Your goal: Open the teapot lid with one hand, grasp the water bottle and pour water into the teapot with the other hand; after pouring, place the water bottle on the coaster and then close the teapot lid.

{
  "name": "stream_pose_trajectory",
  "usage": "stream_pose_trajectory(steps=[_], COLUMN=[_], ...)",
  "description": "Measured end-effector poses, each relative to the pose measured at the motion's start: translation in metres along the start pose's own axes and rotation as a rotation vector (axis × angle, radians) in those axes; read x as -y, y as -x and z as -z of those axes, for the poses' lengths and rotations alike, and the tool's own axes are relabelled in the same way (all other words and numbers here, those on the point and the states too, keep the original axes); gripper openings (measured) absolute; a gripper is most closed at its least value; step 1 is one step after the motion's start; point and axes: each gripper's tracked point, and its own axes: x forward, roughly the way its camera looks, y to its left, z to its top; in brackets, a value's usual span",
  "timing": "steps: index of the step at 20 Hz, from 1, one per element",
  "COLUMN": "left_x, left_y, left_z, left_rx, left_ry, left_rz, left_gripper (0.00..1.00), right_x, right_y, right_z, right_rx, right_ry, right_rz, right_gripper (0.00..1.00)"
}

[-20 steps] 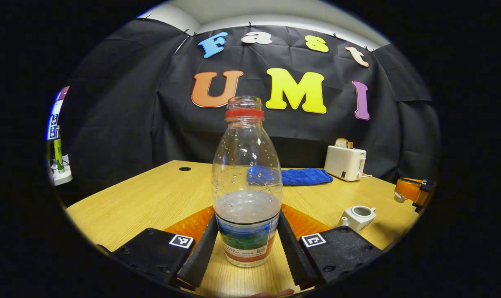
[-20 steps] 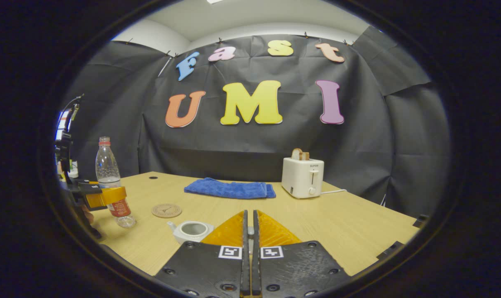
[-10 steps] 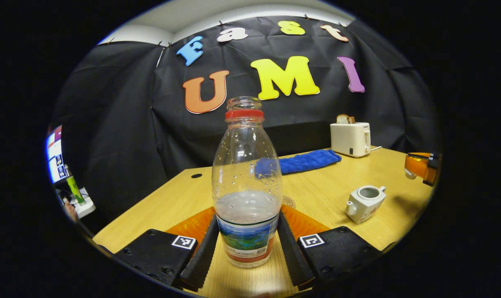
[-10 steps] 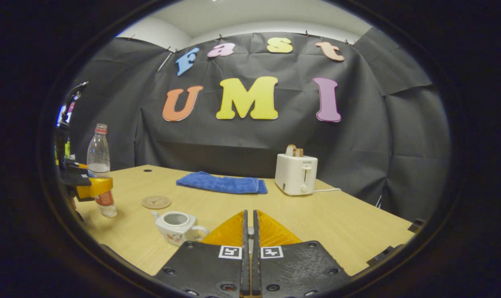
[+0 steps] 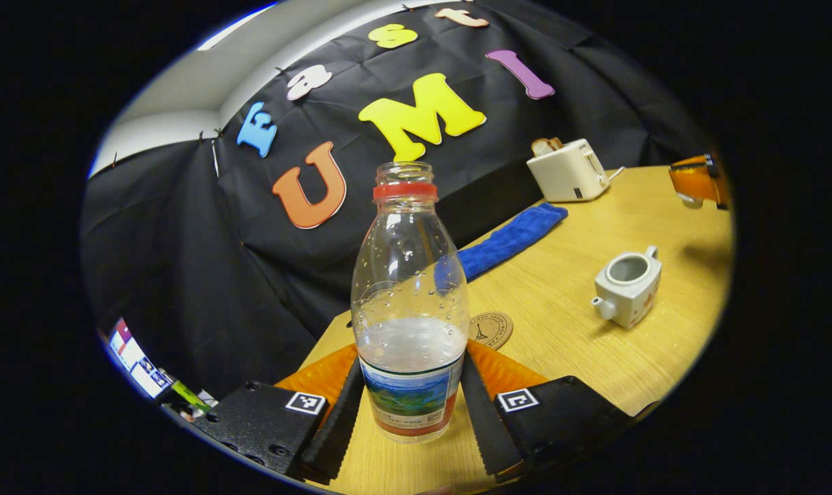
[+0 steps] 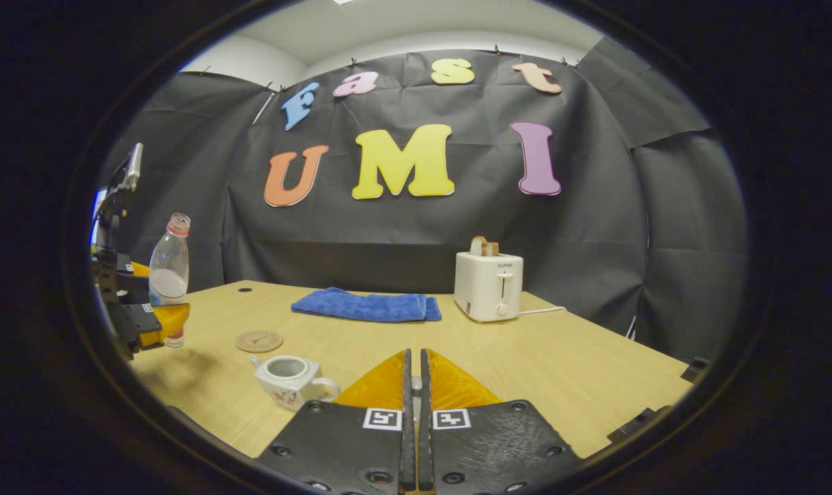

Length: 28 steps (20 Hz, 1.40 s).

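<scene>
Left gripper view, water bottle [image 5: 409, 330] part full, teapot [image 5: 628, 286] lidless

In the left gripper view, the bottle [image 5: 409, 323] stands between the left gripper's [image 5: 409, 419] two fingers, with the coaster [image 5: 490, 328] on the table [image 5: 581, 344] just ahead to its right, the teapot [image 5: 628, 285] farther right, and the towel [image 5: 505, 240] and toaster [image 5: 568, 169] beyond them near the wall. In the right gripper view, the teapot [image 6: 291, 380] sits on the table just ahead and left of the right gripper [image 6: 413, 419], the coaster [image 6: 258, 340] behind it, the bottle [image 6: 168, 278] and left gripper [image 6: 156, 322] far left. The towel [image 6: 364, 305] lies ahead, the toaster [image 6: 488, 285] to its right.
</scene>
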Motion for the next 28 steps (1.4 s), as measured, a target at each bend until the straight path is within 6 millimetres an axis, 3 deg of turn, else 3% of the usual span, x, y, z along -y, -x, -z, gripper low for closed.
stream_pose_trajectory(steps=[7,20,23,24,28], left_x=[0.0,0.015,0.027,0.03,0.028], left_y=[-0.012,-0.009,-0.01,-0.008,-0.003], left_z=[0.0,-0.014,-0.015,-0.017,-0.026], left_rx=[-0.031,-0.016,-0.023,-0.021,-0.013], left_ry=[-0.276,-0.832,-0.92,-0.949,-1.031], left_rz=[-0.036,-0.092,-0.066,-0.068,-0.098], left_gripper=[0.75,0.75,0.78,0.75,0.75], right_x=[0.003,0.018,0.019,0.019,0.019], right_y=[0.0,-0.005,-0.005,-0.005,-0.005], right_z=[-0.001,0.007,0.006,0.005,0.004], right_rx=[0.004,-0.028,-0.022,-0.019,-0.013], right_ry=[0.004,-0.03,-0.029,-0.028,-0.025], right_rz=[0.007,0.04,0.04,0.04,0.041], right_gripper=[0.02,0.01,0.02,0.02,0.02])
